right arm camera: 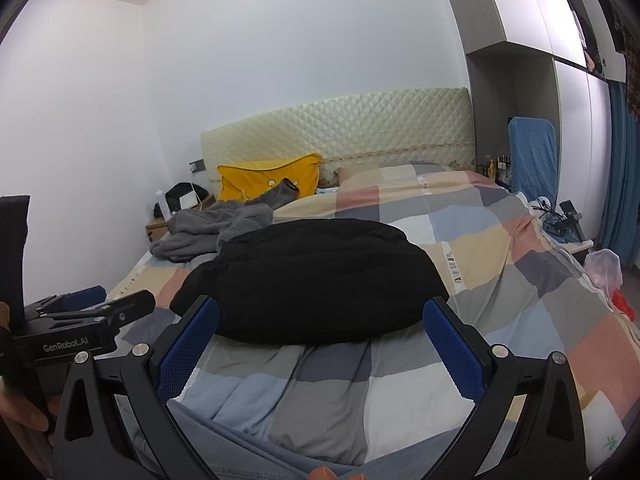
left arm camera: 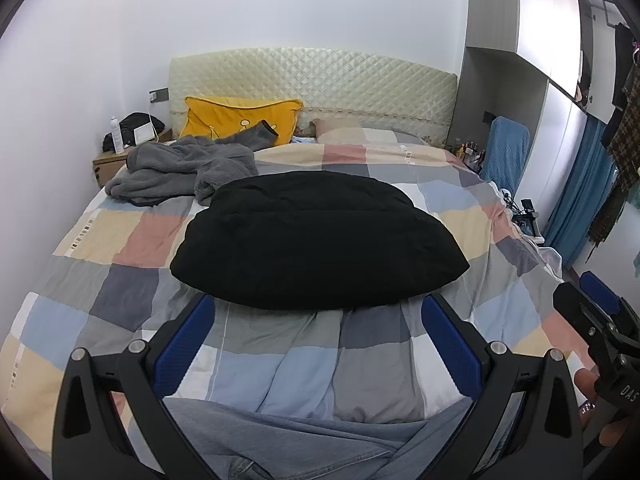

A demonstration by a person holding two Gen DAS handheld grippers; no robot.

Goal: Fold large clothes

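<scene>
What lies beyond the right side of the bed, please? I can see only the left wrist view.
Observer: A clear plastic bag with red items inside shows just past the edge of the checked patchwork quilt.
Operator: Thank you. Is there any marking on the side of the left gripper?
Observer: Yes, the body of the left gripper reads "GenRobot.AI" in white letters.

Your black garment (left arm camera: 320,240) hides the checked quilt (left arm camera: 120,280) beneath it, and its own folds are too dark to read. The grey fleece (left arm camera: 180,168) covers part of the yellow pillow (left arm camera: 240,116). Bottles (left arm camera: 470,150) beside the headboard are too small to identify. The right tool (left arm camera: 592,300) is cut off at the frame edge in your left view.
</scene>
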